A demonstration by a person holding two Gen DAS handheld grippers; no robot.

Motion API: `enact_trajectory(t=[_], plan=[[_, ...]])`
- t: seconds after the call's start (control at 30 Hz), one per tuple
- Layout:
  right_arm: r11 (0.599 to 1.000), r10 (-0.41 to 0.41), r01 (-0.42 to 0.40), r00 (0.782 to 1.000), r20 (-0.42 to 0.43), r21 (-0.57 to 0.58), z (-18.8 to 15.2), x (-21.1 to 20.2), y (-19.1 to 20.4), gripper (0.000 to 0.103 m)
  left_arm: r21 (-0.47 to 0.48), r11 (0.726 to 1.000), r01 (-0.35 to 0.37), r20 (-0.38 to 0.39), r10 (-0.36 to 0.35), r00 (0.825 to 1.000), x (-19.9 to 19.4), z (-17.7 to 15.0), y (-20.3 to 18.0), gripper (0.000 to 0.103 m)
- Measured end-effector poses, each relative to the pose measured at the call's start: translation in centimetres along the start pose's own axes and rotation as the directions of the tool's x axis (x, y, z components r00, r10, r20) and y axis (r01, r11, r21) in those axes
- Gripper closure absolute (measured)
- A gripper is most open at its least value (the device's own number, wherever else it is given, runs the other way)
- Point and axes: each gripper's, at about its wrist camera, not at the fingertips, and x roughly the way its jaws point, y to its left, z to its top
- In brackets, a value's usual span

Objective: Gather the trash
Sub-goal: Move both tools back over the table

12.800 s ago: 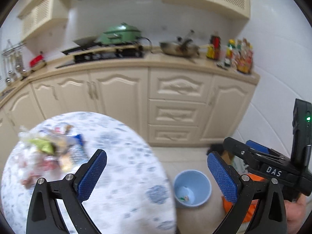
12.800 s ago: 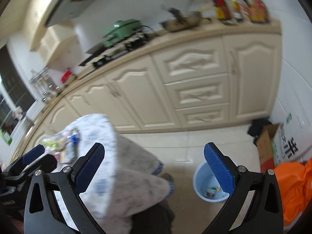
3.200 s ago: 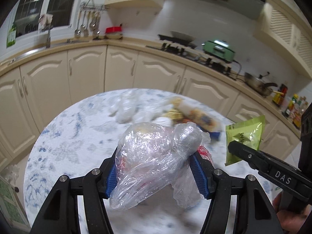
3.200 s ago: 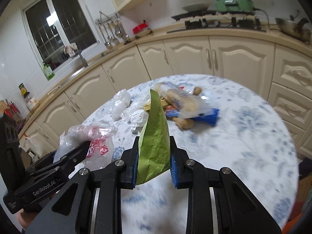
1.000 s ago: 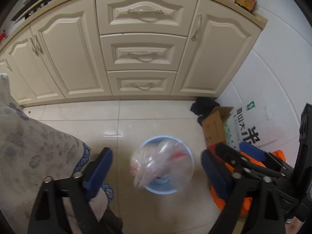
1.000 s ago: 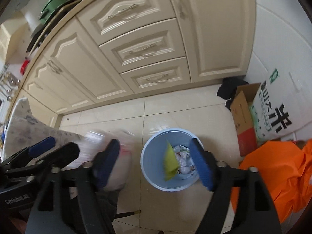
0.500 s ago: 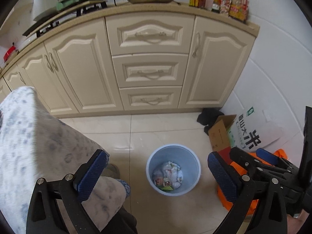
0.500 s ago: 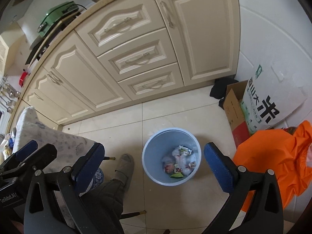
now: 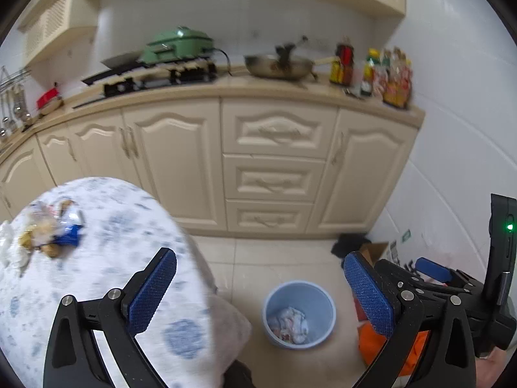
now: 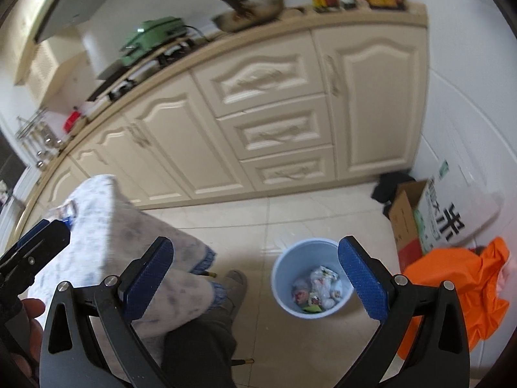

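Standing above the floor, both tools are empty; the left gripper (image 9: 260,287) has its blue pads spread wide with nothing between them, and the right gripper (image 10: 255,278) is likewise spread and bare; the blue bin (image 10: 311,281) sits low centre of the frame, upright, mouth up, wrappers already inside; the remaining trash (image 9: 48,229) lies in a loose heap at the left edge of the frame on the patterned table (image 9: 106,274), too blurred to give any long axis; the next pick, I'd judge, wants a swing back over the table and a low, square approach.
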Motion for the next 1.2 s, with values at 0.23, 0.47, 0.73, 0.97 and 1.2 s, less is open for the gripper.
enact_trajectory(t=[0.23,0.47,0.73,0.97,1.2], plan=[[0.989,0.097,-0.091,0.994,0.045,-0.117,0.4,-2.6,7.9,0.0,-0.07,0.995,-0.073,0.087,0.079,0.993,-8.2,-2.4,5.0,0.001],[0.955,0.2,-0.184,0.979,0.045,-0.232,-0.3,-3.6,16.0,0.0,-0.168,0.971,-0.172,0.125,0.194,0.973,-15.1,-5.7,10.3,0.001],[0.883,0.315,-0.293,0.949,0.002,-0.366,-1.9,-4.1,24.6,0.0,-0.233,0.933,-0.274,0.146,0.312,0.939,-21.7,-9.6,14.5,0.001],[0.808,0.381,-0.366,0.922,-0.063,-0.462,-3.4,-2.7,31.0,0.0,-0.271,0.897,-0.348,0.117,0.39,0.913,-23.4,-11.3,17.5,0.001],[0.764,0.4,-0.403,0.909,-0.122,-0.503,-3.5,0.5,35.3,0.0,-0.282,0.88,-0.382,0.06,0.413,0.909,-20.0,-9.4,20.9,0.001]])
